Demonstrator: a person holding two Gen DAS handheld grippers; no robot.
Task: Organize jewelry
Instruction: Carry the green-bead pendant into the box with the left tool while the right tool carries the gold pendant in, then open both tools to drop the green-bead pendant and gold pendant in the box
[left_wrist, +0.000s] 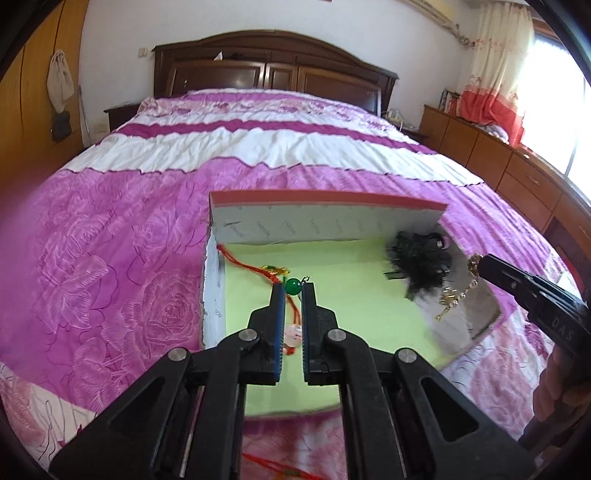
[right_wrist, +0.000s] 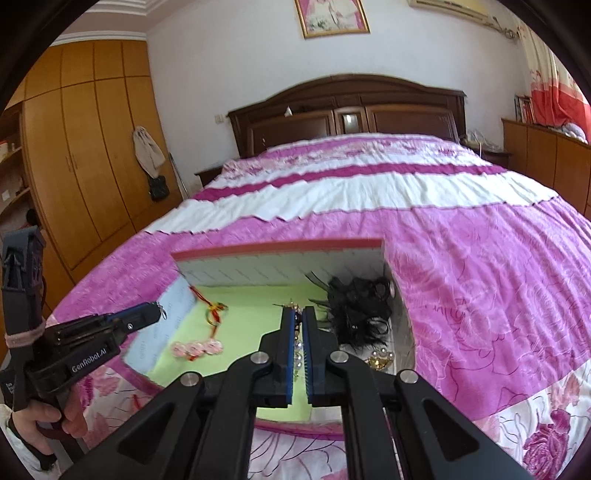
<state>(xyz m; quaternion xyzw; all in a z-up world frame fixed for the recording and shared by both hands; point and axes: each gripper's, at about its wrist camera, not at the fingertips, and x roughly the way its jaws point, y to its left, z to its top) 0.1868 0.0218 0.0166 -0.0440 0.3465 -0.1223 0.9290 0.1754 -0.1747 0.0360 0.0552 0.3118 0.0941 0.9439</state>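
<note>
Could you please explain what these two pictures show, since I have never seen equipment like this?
There is no robot. A person's hand grips a tool with two jaws, one in each hand, and a wide-angle camera rides on each tool. One picture looks along the left gripper, the other along the right gripper; each also catches the other tool sideways. On the bed quilt stands an open box holding a red cord charm and a black feather piece. The right jaws are shut on a gold-and-pearl chain. The left jaws are shut; a small metal ring shows at their tip.
</note>
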